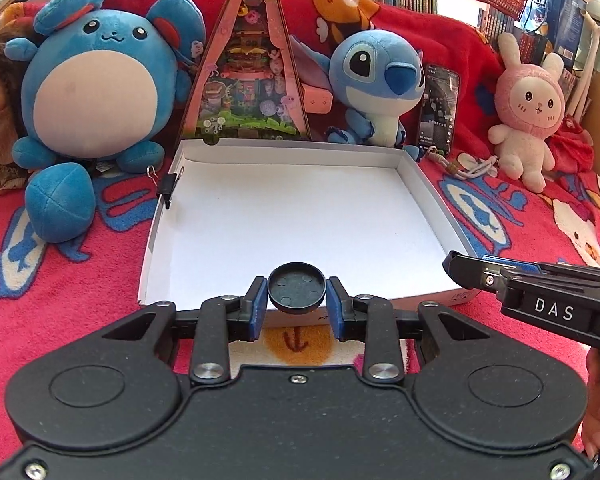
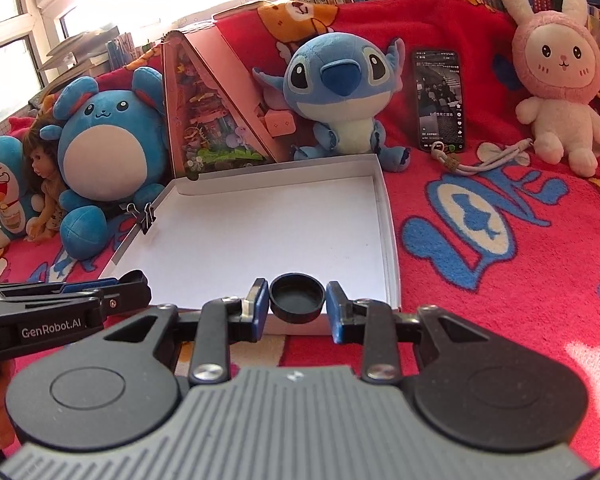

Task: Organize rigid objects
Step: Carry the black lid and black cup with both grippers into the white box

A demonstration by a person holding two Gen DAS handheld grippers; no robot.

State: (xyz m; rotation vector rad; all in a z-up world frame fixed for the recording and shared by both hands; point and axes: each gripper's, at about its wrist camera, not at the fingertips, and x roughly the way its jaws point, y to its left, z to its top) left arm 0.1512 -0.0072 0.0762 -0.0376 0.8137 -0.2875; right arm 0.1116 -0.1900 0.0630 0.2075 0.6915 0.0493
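**Both jaws clamped on black caps at the tray's near edge**

Clenched, each pair, on a small round cap: left gripper point(image 1: 297, 298) on a black cap point(image 1: 297, 289) showing studs, right gripper point(image 2: 297, 299) on a hollow black cap point(image 2: 297, 298). Held hollow-side up over the near wall of the white tray point(image 1: 416, 172), probably for setting down inside. Tray floor bare. Binder clip point(image 1: 169, 189) pinching the far-left rim, purpose unclear. Undersides of caps hidden; hands cut off at frame edges.
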